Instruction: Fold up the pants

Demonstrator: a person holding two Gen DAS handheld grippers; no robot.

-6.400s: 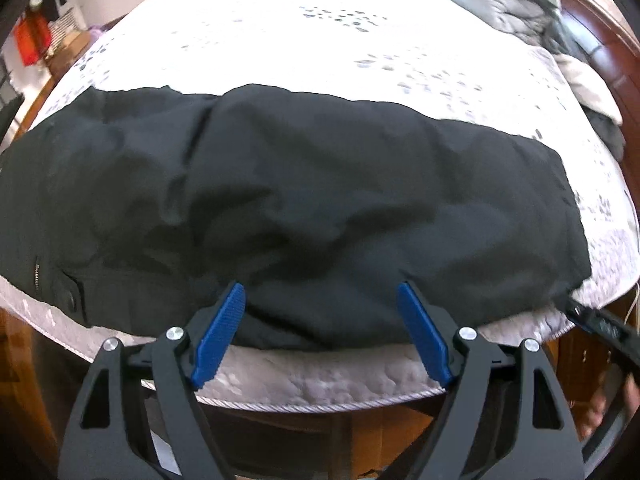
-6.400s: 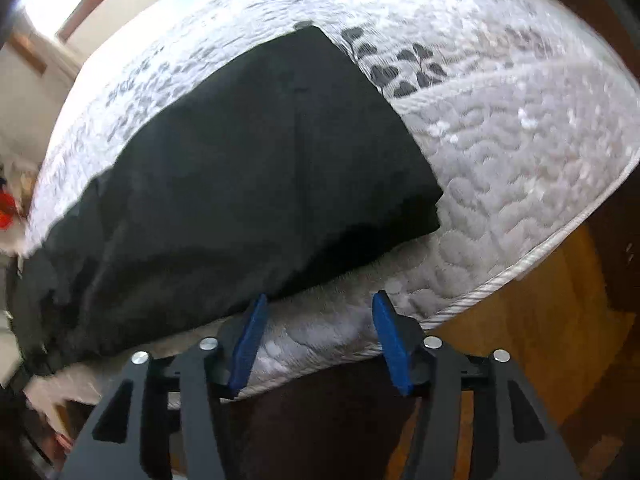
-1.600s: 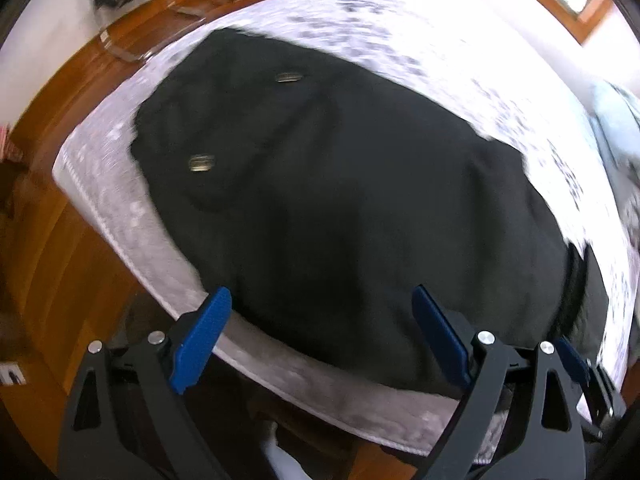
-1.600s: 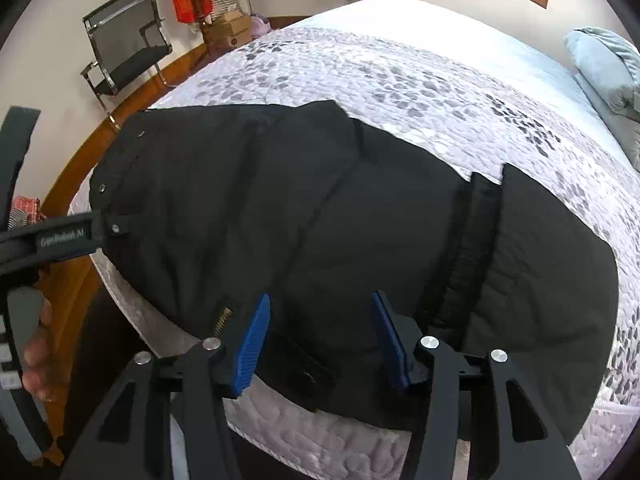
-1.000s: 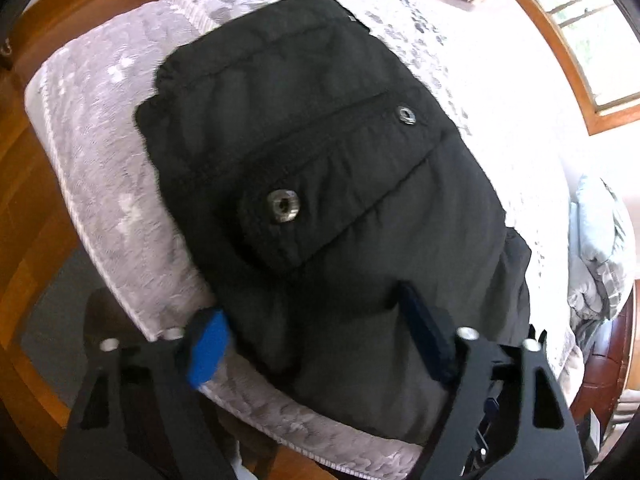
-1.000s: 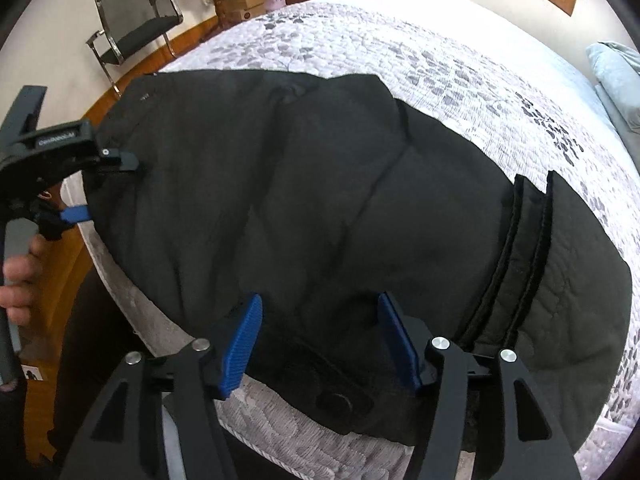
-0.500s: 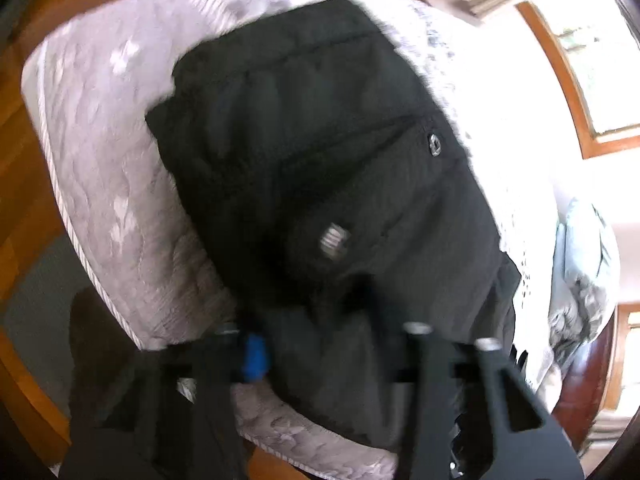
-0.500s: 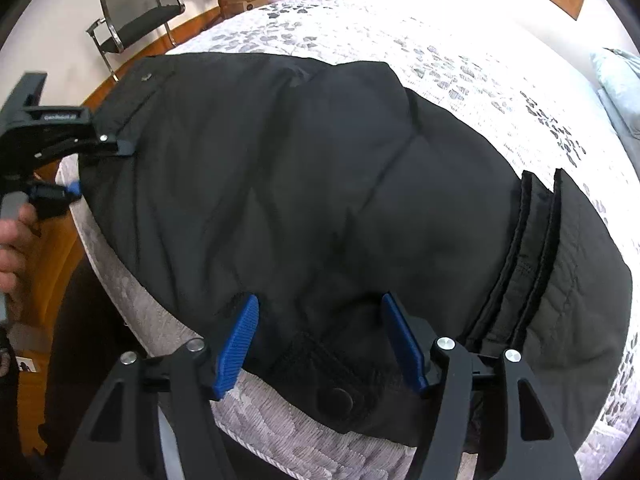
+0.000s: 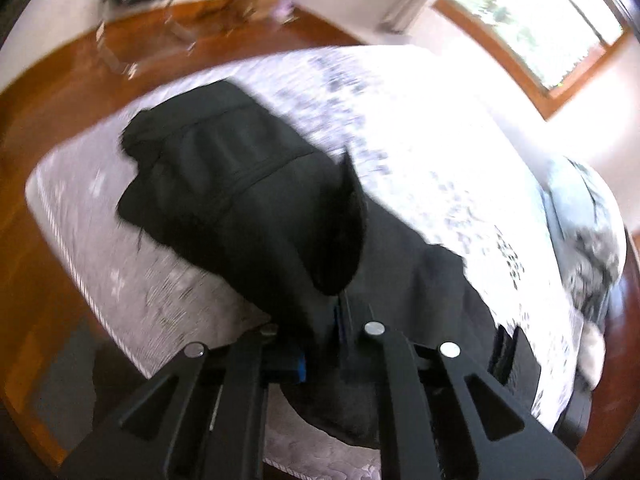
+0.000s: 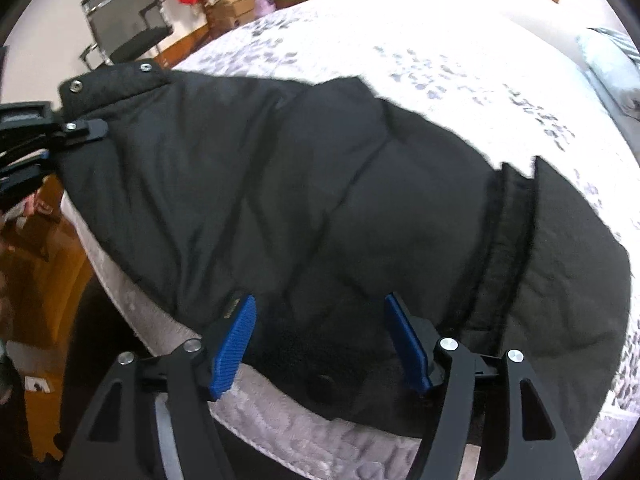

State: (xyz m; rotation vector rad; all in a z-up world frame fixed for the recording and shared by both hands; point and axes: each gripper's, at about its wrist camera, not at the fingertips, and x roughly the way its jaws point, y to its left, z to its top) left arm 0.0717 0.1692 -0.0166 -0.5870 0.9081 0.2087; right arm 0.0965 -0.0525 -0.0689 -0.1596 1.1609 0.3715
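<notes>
Up close in the left wrist view, the left gripper (image 9: 340, 320) is pinched tight on a raised peak of the black pants (image 9: 248, 200), which lie along the near edge of the bed (image 9: 132, 292), one end toward its near corner; the picture is blurred

From the right wrist view, the right gripper (image 10: 320, 340) stands spread over the pants (image 10: 360, 208) at the bed's (image 10: 420, 52) near edge, pads apart with cloth below them, not pinching. Far left, the left gripper (image 10: 86, 130) grips the snap-buttoned end of the pants
</notes>
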